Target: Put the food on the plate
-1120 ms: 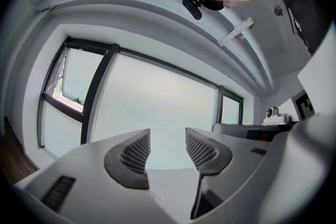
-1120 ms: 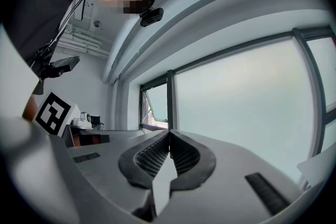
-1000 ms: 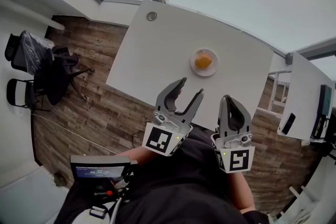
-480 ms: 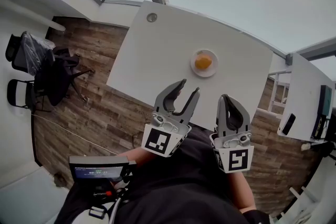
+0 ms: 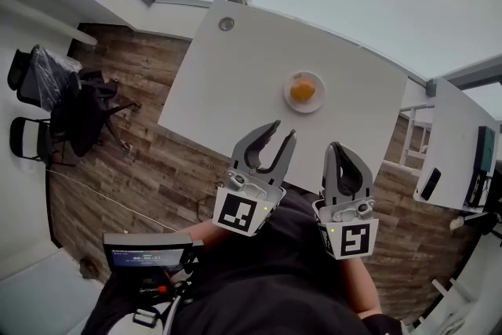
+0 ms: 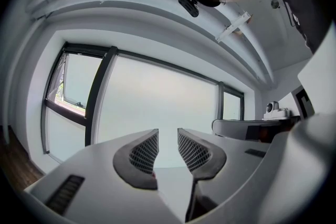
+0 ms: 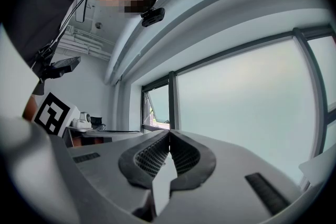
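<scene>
Your left tongs (image 5: pixel 282 131) are empty: the jaws stand a narrow gap apart, have just been closing, and there's nothing between them. Your right tongs (image 5: pixel 339 147) are empty too, with the jaws together at the tips. Both hang by the near edge of the desk (image 5: pixel 235 82), well apart from the plate (image 5: pixel 289 103). The orange food (image 5: pixel 303 91) already sits on that plate. The task looks done, with 0 other food pieces in sight.

Orange food (image 5: pixel 303 91), white plate (image 5: pixel 288 95), white table (image 5: pixel 235 86).
</scene>
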`<state>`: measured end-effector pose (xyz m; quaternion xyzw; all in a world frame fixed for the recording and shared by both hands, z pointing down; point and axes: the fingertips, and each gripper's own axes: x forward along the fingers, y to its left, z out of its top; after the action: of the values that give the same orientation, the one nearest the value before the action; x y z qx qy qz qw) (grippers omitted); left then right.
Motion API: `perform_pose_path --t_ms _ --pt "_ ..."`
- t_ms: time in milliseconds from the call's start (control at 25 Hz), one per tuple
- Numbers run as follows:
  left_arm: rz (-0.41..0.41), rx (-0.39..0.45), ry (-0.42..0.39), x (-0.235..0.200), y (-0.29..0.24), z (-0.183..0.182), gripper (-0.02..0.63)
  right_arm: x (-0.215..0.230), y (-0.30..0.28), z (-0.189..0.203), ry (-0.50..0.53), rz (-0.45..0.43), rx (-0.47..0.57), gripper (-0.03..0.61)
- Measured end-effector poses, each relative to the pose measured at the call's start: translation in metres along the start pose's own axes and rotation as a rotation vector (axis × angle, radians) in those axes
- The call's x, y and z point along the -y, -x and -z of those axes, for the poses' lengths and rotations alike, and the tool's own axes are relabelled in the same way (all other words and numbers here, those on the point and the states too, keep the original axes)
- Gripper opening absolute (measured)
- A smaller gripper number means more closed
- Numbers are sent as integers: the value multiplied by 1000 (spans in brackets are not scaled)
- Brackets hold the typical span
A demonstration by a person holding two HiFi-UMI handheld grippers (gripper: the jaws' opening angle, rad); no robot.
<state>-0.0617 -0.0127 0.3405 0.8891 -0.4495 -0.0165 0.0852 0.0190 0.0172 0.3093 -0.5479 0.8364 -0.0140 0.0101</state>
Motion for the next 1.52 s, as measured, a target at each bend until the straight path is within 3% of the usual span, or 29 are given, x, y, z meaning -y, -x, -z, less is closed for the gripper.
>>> perform_pose_path --t_ms 400,1120,1520 --pt "13 -10 -8 5 2 3 34 -1 5 1 -4 12 -10 8" --pt "1 -15 -4 0 8 6 6 -6 0 6 -13 3 -9 8" --pt "20 -16 -11 17 24 8 6 -16 20 6 47 22 -20 8"
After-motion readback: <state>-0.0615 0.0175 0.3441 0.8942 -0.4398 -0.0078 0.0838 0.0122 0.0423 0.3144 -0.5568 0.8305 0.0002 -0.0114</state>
